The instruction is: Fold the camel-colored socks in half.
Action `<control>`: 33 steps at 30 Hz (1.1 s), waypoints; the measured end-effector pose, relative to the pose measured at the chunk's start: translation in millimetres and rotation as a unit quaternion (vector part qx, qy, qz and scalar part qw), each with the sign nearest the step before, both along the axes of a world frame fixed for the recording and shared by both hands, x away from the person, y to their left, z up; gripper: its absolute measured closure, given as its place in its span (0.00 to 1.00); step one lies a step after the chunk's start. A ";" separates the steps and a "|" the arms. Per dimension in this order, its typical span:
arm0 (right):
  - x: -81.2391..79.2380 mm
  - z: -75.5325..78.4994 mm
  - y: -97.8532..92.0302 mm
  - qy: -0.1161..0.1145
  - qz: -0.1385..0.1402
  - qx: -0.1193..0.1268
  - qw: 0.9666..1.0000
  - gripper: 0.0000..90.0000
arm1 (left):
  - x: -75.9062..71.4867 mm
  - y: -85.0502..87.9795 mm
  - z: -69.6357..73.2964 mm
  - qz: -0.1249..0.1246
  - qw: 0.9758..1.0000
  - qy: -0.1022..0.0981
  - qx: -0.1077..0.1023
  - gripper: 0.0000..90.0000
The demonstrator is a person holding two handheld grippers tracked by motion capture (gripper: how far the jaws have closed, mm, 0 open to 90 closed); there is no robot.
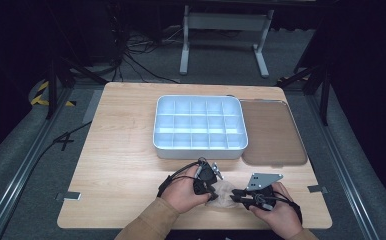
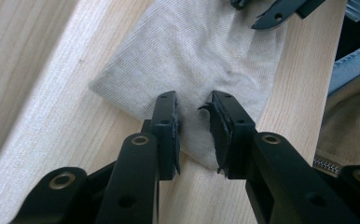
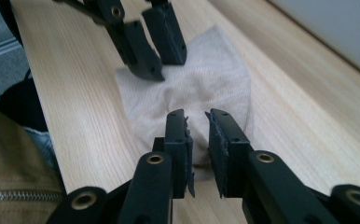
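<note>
Black jaws of our left gripper (image 2: 194,128) stand slightly parted over one edge of the beige cloth (image 2: 197,56), not pinching it. Our right gripper (image 3: 197,140) is likewise loosened at the opposite edge. We judge the cloth light, soft and limp; it lies crumpled near the front of the wooden table (image 1: 121,145), so we would grip its corners.
</note>
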State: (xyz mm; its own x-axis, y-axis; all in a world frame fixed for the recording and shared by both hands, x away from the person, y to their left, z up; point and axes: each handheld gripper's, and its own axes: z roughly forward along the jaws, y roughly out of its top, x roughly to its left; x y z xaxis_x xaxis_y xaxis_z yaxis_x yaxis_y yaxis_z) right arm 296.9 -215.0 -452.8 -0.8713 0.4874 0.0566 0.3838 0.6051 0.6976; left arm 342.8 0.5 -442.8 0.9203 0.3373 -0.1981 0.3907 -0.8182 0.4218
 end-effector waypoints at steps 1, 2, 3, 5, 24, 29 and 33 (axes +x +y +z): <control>0.2 -1.6 -0.3 0.003 0.001 -0.005 1.000 0.86 | 0.1 -0.3 -0.8 0.002 1.000 0.004 -0.001 0.80; 0.7 -3.8 -0.6 0.007 0.004 -0.014 1.000 0.86 | 0.4 -0.5 -1.6 0.003 1.000 0.007 -0.001 0.80; 1.1 -5.8 -0.6 0.008 0.005 -0.023 1.000 0.86 | 0.3 -0.6 -1.6 0.004 1.000 0.008 0.000 0.80; 2.6 -9.2 -1.0 0.005 0.009 -0.028 1.000 0.86 | 0.2 -0.9 -1.7 0.005 1.000 0.010 -0.001 0.80; 7.8 -6.1 -6.5 -0.020 0.002 -0.010 1.000 0.88 | -7.1 1.6 11.1 0.015 1.000 -0.007 -0.020 0.74; 6.6 -0.6 -6.2 -0.022 0.005 0.005 1.000 0.89 | -9.5 6.3 19.3 0.026 0.999 -0.008 -0.036 0.71; 5.5 3.6 -5.2 -0.025 0.005 0.010 1.000 0.89 | -12.3 10.7 25.8 0.027 0.999 -0.024 -0.030 0.70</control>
